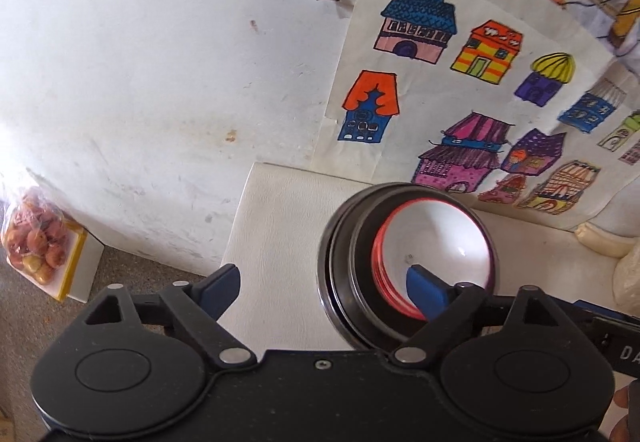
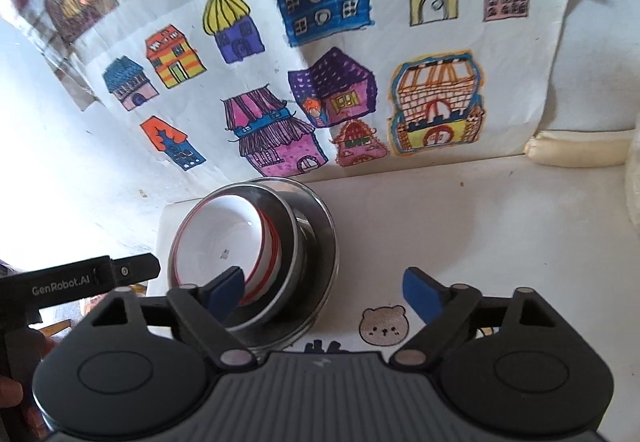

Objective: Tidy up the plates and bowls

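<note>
A white bowl [image 1: 436,238] [image 2: 224,238] with a red rim sits nested in a dark steel bowl [image 1: 344,262] [image 2: 294,242], which rests on a steel plate [image 1: 325,282] [image 2: 325,254] on the white table [image 1: 272,226] [image 2: 440,222]. My left gripper [image 1: 322,284] is open just short of the stack, its right fingertip overlapping the white bowl in the view. My right gripper [image 2: 322,286] is open too, its left fingertip in front of the white bowl. Neither pair of pads presses on anything. The left gripper's body [image 2: 80,278] shows at the left edge of the right wrist view.
A paper with coloured house drawings [image 1: 460,101] [image 2: 340,61] hangs on the white wall right behind the stack. A bag of fruit [image 1: 36,242] lies on a box at the left, below table level. A bear print [image 2: 383,324] marks the tabletop. A cream cushion roll [image 2: 576,151] lies at the back right.
</note>
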`<state>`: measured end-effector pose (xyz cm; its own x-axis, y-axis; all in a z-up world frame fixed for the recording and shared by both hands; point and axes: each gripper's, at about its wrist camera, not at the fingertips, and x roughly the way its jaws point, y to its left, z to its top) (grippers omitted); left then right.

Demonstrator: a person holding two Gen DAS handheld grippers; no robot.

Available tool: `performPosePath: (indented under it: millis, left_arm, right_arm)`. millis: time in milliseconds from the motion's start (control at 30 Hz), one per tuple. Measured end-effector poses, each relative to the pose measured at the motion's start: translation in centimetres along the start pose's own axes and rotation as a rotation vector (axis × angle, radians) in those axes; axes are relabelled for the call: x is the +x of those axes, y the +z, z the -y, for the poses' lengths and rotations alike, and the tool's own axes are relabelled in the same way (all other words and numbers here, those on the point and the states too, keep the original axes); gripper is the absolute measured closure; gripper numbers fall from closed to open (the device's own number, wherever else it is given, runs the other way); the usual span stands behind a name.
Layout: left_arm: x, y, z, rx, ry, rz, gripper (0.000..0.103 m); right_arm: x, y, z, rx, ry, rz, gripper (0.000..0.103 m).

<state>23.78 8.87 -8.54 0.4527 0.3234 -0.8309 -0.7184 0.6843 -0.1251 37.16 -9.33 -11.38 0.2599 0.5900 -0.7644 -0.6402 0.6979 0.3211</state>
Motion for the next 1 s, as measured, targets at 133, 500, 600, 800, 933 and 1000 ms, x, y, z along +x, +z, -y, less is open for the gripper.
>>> performPosePath:
  millis: [133,500,600,800,933,1000]
  left_arm:
    - [-2.0,-2.0,0.2,-0.018,-0.029,0.053,0.005]
    - [-8.9,-7.4,0.9,0.119,-0.125,0.165,0.003]
    - [-10.7,-8.6,0.3,0.179,-0.176,0.21,0.003]
    - [-13.1,-11.0,-1.8,0.316,-0.285,0.252,0.003]
    - [-14.8,-12.4,-3.7,0.392,-0.353,0.277,0.003]
    - [-15.7,-13.3,-4.7,0.418,-0.378,0.289,0.003]
  right_arm:
    - [-2.5,-0.7,0.6,-0.026,0.02,0.056,0.002]
    - [-10.7,-5.4,-0.2,-0.07,-0.016,0.196,0.0]
    - [-12.8,-7.7,-1.3,-0.052,-0.058,0.234,0.0]
    - [-16.7,-13.7,-3.9,0.091,-0.209,0.33,0.0]
    - [-19.2,-18.0,-5.8,0.138,-0.283,0.377,0.0]
    - [-20.2,-19.9,-6.6,0.158,-0.303,0.393,0.0]
